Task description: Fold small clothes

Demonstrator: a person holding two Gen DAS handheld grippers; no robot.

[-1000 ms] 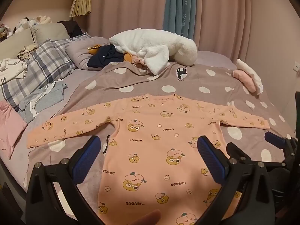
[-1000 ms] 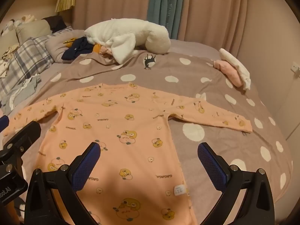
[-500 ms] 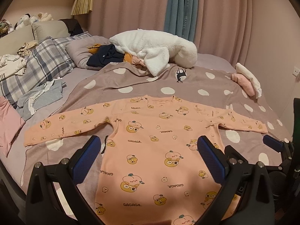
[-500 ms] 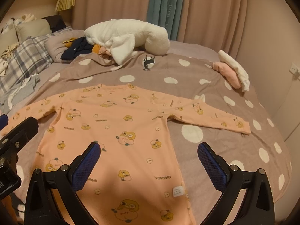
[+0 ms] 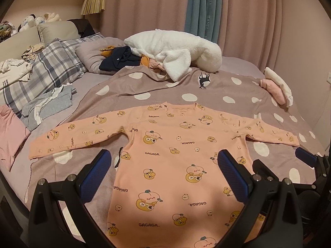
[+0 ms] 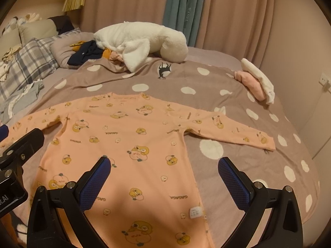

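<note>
Shirt (image 5: 178, 161), peach with cartoon prints and "GAGAGA" lettering, lies flat on a taupe blanket (image 5: 206, 91) dotted with white, both long sleeves spread out sideways and the neckline at the far side. From left to right: the left sleeve reaches toward a plaid pillow (image 5: 51, 66) and a grey garment (image 5: 51, 105); the left gripper (image 5: 165, 177) hovers above the shirt's body, its blue-padded fingers (image 5: 95, 175) spread wide and holding nothing; the right gripper (image 6: 165, 181) hovers over the shirt's right side edge, one finger above the cloth and the other above bare blanket, likewise wide and empty. A small white label (image 6: 195, 212) shows near that edge. Beyond the neckline a fluffy white fleece (image 5: 175, 51) lies heaped; folded pink and white cloth (image 5: 277, 88) sits far right.
</note>
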